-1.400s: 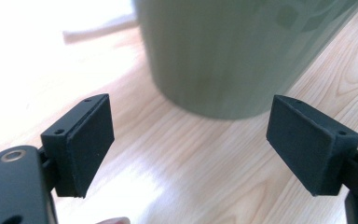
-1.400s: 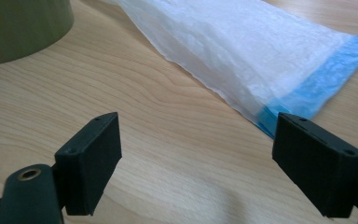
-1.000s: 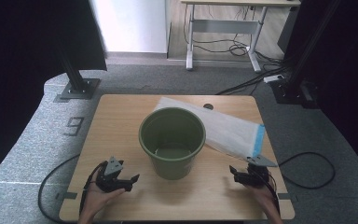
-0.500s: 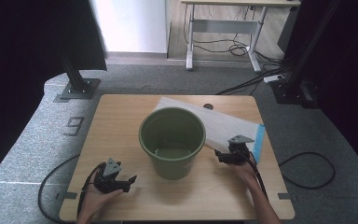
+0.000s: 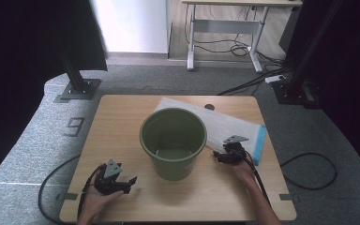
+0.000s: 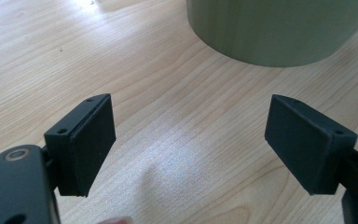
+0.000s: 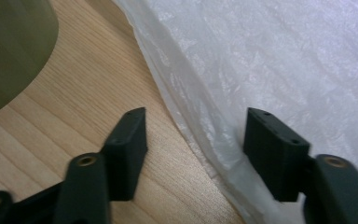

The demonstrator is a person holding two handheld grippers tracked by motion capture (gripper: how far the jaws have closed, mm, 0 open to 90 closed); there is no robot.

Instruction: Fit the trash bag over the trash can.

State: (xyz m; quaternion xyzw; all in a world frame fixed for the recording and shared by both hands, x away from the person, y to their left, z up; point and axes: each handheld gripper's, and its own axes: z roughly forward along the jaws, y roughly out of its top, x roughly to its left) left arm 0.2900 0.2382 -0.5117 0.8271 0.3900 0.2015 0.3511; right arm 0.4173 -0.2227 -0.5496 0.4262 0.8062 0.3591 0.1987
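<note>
Right tongs (image 7: 193,140) half-wide, just been closing, straddle the plastic bag (image 7: 270,70) edge lying flat on the counter (image 7: 98,107); may skid off thin film. Left tongs (image 6: 191,149) wide, empty.

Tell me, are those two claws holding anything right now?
Nothing yet. The right gripper straddles the near edge of the white plastic bag, its jaws just closing, not pressing; the left gripper is open.

Olive-green bucket (image 5: 173,140), white blue-edged bag (image 5: 234,127)
</note>
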